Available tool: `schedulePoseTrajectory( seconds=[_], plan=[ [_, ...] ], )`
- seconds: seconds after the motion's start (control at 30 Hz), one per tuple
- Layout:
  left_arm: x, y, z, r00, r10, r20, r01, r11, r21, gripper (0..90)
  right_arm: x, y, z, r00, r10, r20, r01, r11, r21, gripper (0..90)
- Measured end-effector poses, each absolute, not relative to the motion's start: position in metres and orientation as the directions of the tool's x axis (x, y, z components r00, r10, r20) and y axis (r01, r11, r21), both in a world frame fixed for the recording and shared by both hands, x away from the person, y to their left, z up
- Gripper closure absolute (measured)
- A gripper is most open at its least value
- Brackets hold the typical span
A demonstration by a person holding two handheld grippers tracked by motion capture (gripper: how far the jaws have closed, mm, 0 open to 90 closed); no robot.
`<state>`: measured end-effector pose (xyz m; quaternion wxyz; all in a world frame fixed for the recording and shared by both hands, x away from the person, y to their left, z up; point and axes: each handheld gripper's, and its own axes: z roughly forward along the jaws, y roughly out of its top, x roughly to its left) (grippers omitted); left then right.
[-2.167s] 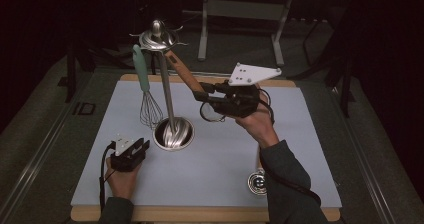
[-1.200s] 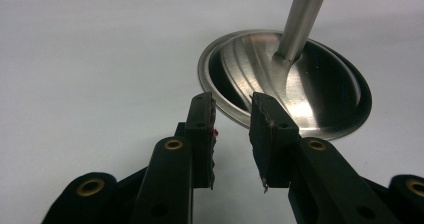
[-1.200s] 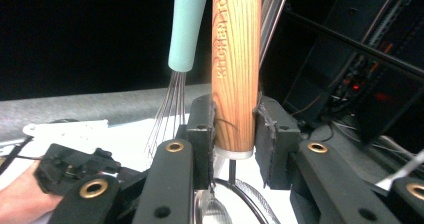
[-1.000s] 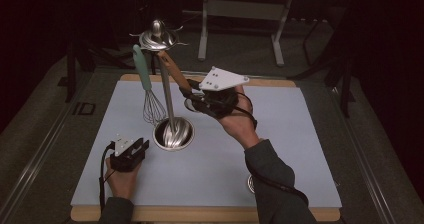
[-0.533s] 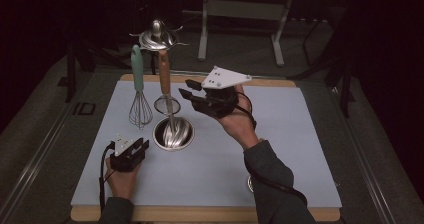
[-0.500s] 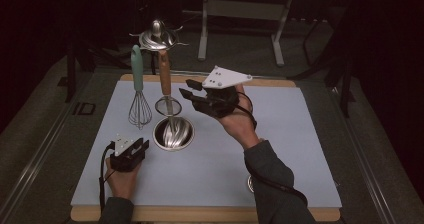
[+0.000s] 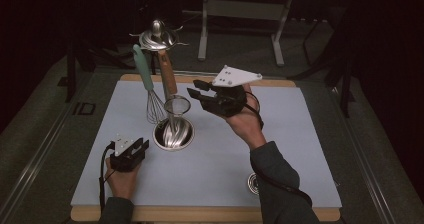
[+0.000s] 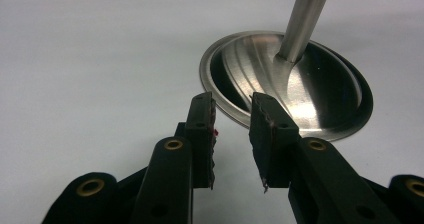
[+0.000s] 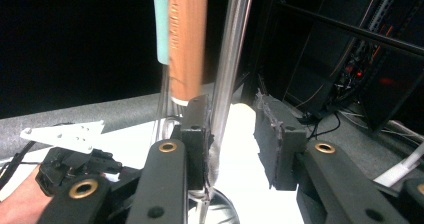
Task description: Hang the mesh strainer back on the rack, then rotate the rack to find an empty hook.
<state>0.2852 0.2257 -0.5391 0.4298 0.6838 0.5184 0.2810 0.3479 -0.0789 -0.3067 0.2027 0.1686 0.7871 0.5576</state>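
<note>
I am holding the right gripper (image 7: 200,95) just beside the utensil stand (image 7: 173,134), at the level of the hanging utensils. Its jaws are standing apart with nothing pinched; in the right gripper view the stand's steel pole (image 9: 231,79) is rising between the pads, close to the left one but not clamped. The jaws have just been opening, and the wooden-handled strainer (image 7: 172,91) is hanging free from the stand's top hooks (image 7: 157,36).

The left gripper (image 7: 131,151) is resting on the table mat (image 7: 300,149), its jaws partly open and empty, the tips just short of the stand's round steel base (image 8: 320,91).

Risks, as I judge them: the right gripper is sitting very near the pole, so a careless withdrawal sideways could catch it and rock the stand, which nothing is steadying. A knock could also set the strainer swinging into the teal-handled whisk (image 7: 147,86) hanging just beside it, or lift it off its hook. I cannot tell from these views how securely the handle end is seated there.

The strainer's long axis is running close to vertical, slightly tilted, handle end up at the hooks and the mesh bowl (image 7: 177,105) pointing down, hanging just above the base. The whisk is hanging likewise, wires downward.
</note>
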Motion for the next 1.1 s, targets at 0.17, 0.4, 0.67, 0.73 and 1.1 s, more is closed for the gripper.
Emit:
schedulePoseTrajectory(
  seconds=[0.17,0.4,0.67,0.73,1.1],
  plan=[
    [0.285,0.226,-0.539,0.303,0.951,-0.061,0.466,-0.092,0.88,71.9,0.348,-0.081,-0.307,-0.863,0.488,-0.131,0.041,0.326,0.944,66.8],
    [0.285,0.226,-0.539,0.302,0.951,-0.064,0.466,-0.089,0.88,71.9,0.35,-0.085,-0.308,-0.864,0.489,-0.12,0.052,0.324,0.945,66.4],
    [0.285,0.226,-0.539,0.3,0.952,-0.064,0.466,-0.088,0.88,71.9,0.351,-0.093,-0.315,-0.857,0.503,-0.113,0.072,0.333,0.94,66.2],
    [0.285,0.226,-0.539,0.299,0.952,-0.065,0.465,-0.086,0.881,71.9,0.352,-0.095,-0.318,-0.854,0.509,-0.109,0.081,0.338,0.938,66.2],
    [0.285,0.226,-0.539,0.294,0.953,-0.067,0.463,-0.08,0.883,71.7,0.358,-0.112,-0.333,-0.837,0.54,-0.09,0.134,0.362,0.923,65.4]
  ],
)
